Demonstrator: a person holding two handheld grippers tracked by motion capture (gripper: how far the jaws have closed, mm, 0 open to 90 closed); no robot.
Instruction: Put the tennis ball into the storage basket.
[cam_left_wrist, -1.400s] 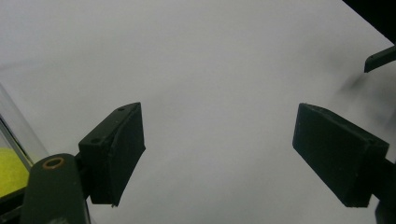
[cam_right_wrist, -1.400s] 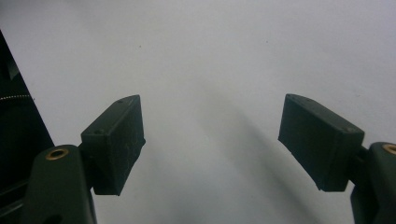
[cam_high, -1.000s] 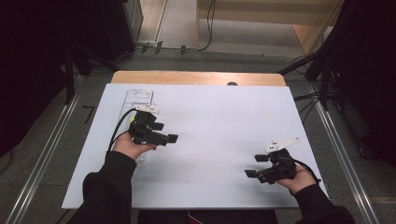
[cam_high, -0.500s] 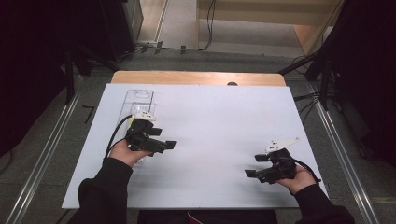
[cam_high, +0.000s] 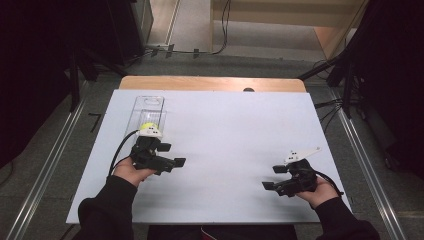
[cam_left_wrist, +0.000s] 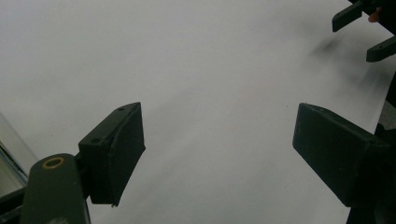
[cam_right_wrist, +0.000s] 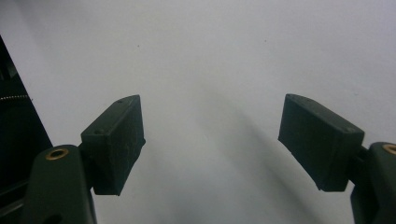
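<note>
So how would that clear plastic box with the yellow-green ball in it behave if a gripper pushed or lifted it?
The clear plastic box looks thin-walled, so probably light and apt to slide on the smooth white tabletop. The yellow-green ball would likely roll inside and shift the weight. Its long, narrow shape may let it pivot if pushed near one end.

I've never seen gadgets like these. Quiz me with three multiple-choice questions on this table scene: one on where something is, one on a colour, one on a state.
1. Where does the clear plastic case lie?
A. far left of the white table
B. near right corner
C. on the floor

2. What colour is the small ball at the case?
A. red
B. yellow-green
C. blue

3. How do the left gripper fingers stand?
A. shut
B. wide apart, nothing between
C. clamped on the case

Answers: 1 A, high view shows it far left. 2 B, it looks yellow-green. 3 B, bare table shows between them.
</note>
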